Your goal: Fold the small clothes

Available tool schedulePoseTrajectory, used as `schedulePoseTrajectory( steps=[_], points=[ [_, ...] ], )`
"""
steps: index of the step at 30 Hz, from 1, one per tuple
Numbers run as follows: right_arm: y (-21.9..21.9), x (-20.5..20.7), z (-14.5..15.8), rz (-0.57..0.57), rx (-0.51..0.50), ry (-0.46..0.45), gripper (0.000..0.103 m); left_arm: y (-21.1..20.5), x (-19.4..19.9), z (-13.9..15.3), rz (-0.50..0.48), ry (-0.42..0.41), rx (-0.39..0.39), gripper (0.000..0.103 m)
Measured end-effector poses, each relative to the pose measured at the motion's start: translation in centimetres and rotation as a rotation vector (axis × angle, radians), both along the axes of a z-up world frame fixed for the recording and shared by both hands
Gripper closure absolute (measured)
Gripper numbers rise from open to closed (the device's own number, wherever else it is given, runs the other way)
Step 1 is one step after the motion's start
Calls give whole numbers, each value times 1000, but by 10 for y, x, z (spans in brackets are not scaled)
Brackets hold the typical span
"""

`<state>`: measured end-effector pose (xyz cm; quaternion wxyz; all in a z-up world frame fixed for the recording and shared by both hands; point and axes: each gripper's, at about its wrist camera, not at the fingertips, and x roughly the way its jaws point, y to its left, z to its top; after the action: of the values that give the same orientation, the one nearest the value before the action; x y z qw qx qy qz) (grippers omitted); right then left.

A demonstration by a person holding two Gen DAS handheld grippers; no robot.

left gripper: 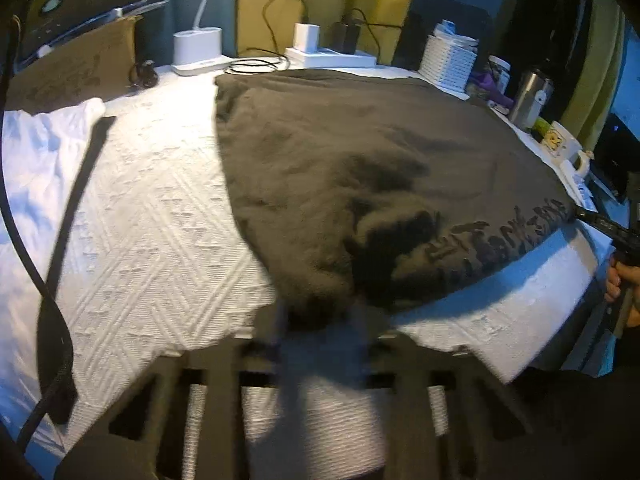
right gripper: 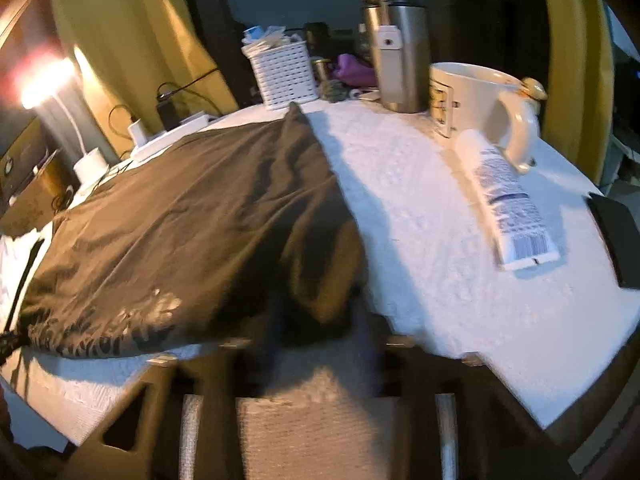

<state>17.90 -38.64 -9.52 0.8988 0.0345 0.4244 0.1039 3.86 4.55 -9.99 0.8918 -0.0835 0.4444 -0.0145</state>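
Observation:
A dark brown garment (left gripper: 340, 160) with dark lettering near its front edge lies spread on a white textured cloth (left gripper: 152, 208). My left gripper (left gripper: 320, 320) is at the garment's near left corner and pinches the bunched fabric; the fingertips are blurred. In the right wrist view the same garment (right gripper: 180, 220) fills the left half. My right gripper (right gripper: 316, 332) is at its near right corner, with fabric bunched between the blurred fingers. The right gripper (left gripper: 608, 228) and the hand holding it also show at the right edge of the left wrist view.
At the back stand a white lamp base (left gripper: 196, 48), a power strip with chargers (left gripper: 332, 56) and a white basket (right gripper: 284, 72). On the right are a steel tumbler (right gripper: 400, 56), a cream mug (right gripper: 476, 100), a white tube (right gripper: 508, 204) and a black object (right gripper: 616, 236). A white garment (left gripper: 36, 160) lies at the left.

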Motion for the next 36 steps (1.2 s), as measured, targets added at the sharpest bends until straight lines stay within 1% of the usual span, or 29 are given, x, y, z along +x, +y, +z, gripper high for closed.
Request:
schedulePoseTrajectory(
  steps=[1, 2, 3, 5, 7, 9, 11, 12, 13, 16, 17, 18, 19, 20, 22, 24, 26, 28, 29, 30, 31, 36],
  points=[
    [1, 1, 1, 3, -9, 1, 88, 0, 0, 4, 10, -9, 4, 87],
    [2, 2, 3, 6, -34, -7, 88, -1, -1, 9, 14, -21, 8, 88],
    [4, 2, 8, 9, -81, -20, 89, 0, -3, 18, 20, -42, 15, 89],
    [3, 4, 15, 18, -123, -34, 89, 1, -4, 32, 29, -67, 21, 89],
    [2, 6, 18, 28, -158, -37, 89, 1, -4, 37, 25, -77, 33, 89],
    [5, 8, 14, 50, -206, -21, 89, 1, -1, 31, 24, -51, 43, 89],
    [9, 7, 3, 67, -259, 0, 89, 5, 0, 13, 36, 14, 32, 89],
    [10, 3, 2, 69, -276, -17, 89, 5, -1, 8, 38, 32, 28, 89],
    [11, 1, 2, 66, -288, -15, 89, 6, -3, 2, 41, 52, 25, 89],
    [8, -3, 4, 59, -310, -3, 88, 7, -7, 1, 45, 66, 27, 89],
    [6, -4, 5, 55, -312, 1, 83, 8, -8, 1, 44, 68, 31, 89],
    [4, -4, 6, 46, -326, 4, 73, 8, -8, 2, 46, 70, 36, 89],
    [2, -6, 8, 37, -336, 4, 69, 9, -9, 3, 49, 73, 41, 89],
    [-2, -6, 10, 29, -335, 7, 66, 11, -10, 3, 52, 75, 47, 89],
    [-7, -8, 13, 18, -323, 10, 66, 16, -13, 3, 61, 81, 46, 89],
    [-10, -8, 18, -19, -364, 3, 66, 18, -13, 2, 54, 96, 34, 88],
    [-16, -7, 24, -46, -364, -10, 66, 18, -13, 4, 48, 107, 48, 84],
    [-21, -4, 31, -66, -346, -25, 66, 25, -13, 8, 56, 122, 13, 82],
    [-21, -3, 34, -64, -344, -34, 66, 27, -13, 9, 65, 124, 11, 68],
    [-19, 0, 37, -55, -341, -40, 65, 32, -13, 13, 84, 120, 22, 59],
    [-16, 3, 38, -46, -337, -43, 65, 36, -14, 16, 105, 111, 35, 45],
    [12, 25, 33, 13, -308, -36, 65, 59, -4, 27, 176, 84, 44, 44]
  ],
)
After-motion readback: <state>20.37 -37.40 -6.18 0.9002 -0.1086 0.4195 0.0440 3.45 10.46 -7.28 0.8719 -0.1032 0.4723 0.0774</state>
